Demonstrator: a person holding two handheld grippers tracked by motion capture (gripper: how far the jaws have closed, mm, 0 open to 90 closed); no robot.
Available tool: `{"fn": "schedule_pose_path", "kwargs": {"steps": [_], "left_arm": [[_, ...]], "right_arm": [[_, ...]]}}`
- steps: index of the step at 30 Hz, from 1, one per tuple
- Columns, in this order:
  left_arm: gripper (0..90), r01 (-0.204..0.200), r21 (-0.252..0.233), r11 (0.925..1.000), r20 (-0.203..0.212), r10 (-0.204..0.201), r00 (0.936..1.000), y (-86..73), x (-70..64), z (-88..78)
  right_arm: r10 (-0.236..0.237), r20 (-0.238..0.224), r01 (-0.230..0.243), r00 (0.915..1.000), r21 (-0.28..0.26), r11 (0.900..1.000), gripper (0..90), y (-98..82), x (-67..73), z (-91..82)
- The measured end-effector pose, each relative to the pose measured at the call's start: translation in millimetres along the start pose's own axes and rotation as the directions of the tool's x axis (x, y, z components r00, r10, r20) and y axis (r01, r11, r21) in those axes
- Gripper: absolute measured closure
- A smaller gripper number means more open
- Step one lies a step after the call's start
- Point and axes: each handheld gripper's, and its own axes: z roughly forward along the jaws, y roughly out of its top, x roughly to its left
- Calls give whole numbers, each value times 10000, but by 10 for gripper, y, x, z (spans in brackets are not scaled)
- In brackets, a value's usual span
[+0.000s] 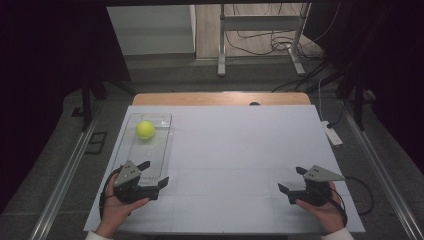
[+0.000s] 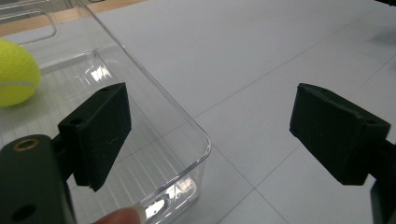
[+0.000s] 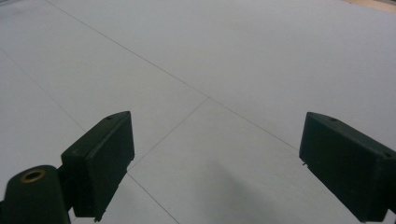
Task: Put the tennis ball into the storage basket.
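A yellow tennis ball (image 1: 145, 129) lies at the far end of a clear plastic tray (image 1: 159, 165) on the left of the white table top (image 1: 235, 150). My left gripper (image 1: 154, 173) hovers at the tray's near right corner, open, pointing right. In the left gripper view its jaws straddle that corner of the tray (image 2: 140, 65), one over the tray floor and one over the table, touching nothing; the left gripper (image 2: 210, 135) holds nothing and the ball (image 2: 16, 72) sits far left. My right gripper (image 1: 291, 179) is open above bare table at the near right, and the right gripper (image 3: 215, 163) has nothing between its fingers.
A white power strip (image 1: 332, 134) lies just off the table's right edge with cables behind it. A metal stand (image 1: 260, 40) is on the floor beyond the table's wooden far edge (image 1: 220, 98). A fingertip (image 2: 121, 217) shows at the bottom of the left gripper view.
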Motion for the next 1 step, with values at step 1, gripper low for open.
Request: {"fn": "schedule_pose_path", "kwargs": {"steps": [1], "left_arm": [[138, 0, 6, 10000, -1, 0, 10000, -2, 2, 4]], "right_arm": [[-5, 6, 5, 10000, 22, 10000, 107, 0, -1, -1]]}}
